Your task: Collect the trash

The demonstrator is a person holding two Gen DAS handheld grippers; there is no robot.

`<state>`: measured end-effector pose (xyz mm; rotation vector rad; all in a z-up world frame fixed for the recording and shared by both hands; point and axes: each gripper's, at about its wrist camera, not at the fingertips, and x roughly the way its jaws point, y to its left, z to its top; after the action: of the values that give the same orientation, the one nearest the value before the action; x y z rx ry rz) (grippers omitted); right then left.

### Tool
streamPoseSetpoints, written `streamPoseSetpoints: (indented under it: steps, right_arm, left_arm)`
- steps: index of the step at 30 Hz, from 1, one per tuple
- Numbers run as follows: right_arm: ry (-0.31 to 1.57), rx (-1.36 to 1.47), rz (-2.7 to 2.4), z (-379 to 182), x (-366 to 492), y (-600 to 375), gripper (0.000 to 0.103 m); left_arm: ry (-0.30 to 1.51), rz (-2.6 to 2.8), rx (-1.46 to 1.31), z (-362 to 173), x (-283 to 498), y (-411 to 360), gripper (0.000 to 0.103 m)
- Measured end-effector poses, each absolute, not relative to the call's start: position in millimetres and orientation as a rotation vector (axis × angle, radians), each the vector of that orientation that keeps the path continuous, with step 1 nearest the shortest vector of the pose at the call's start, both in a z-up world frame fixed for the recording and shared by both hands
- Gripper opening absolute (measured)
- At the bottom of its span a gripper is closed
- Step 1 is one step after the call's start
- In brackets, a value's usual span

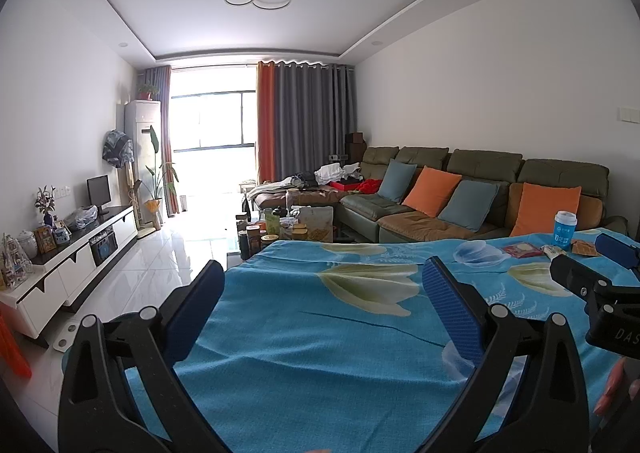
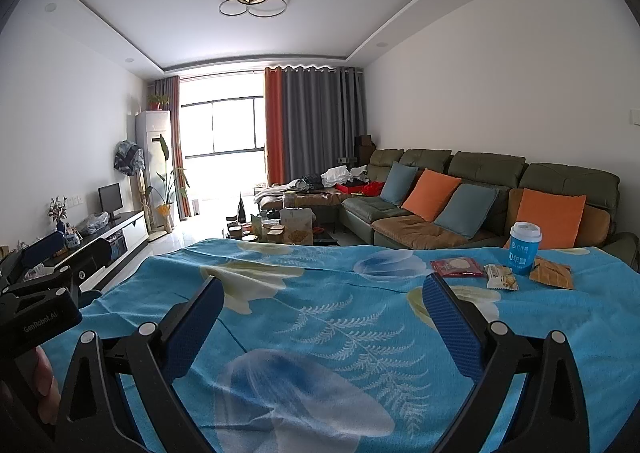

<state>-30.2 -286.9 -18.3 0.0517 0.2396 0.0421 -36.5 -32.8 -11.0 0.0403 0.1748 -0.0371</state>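
Observation:
A table under a blue flowered cloth (image 2: 320, 293) carries the trash at its far right: a blue paper cup with a white lid (image 2: 524, 247), a red wrapper (image 2: 457, 267), a small snack packet (image 2: 501, 277) and an orange-brown packet (image 2: 552, 273). The left wrist view shows the same cup (image 1: 565, 228) and red wrapper (image 1: 520, 250) at far right. My right gripper (image 2: 322, 295) is open above the cloth, well short of the trash. My left gripper (image 1: 322, 277) is also open and holds nothing. Each gripper shows at the edge of the other's view.
A green sofa (image 2: 460, 209) with orange and blue cushions runs along the right wall behind the table. A cluttered coffee table (image 2: 280, 231) stands beyond the table's far edge. A white TV cabinet (image 1: 80, 257) lines the left wall beside glossy tiled floor (image 1: 160, 265).

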Motion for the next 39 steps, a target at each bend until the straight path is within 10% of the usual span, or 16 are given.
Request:
streamPoseSetpoints:
  steps: [39]
  right_arm:
    - [0.242,0.051,0.041,-20.0,-30.1,-287.2,0.096]
  left_arm:
    - [0.183,-0.029,0.033,-14.8,-36.8,-31.0,0.097]
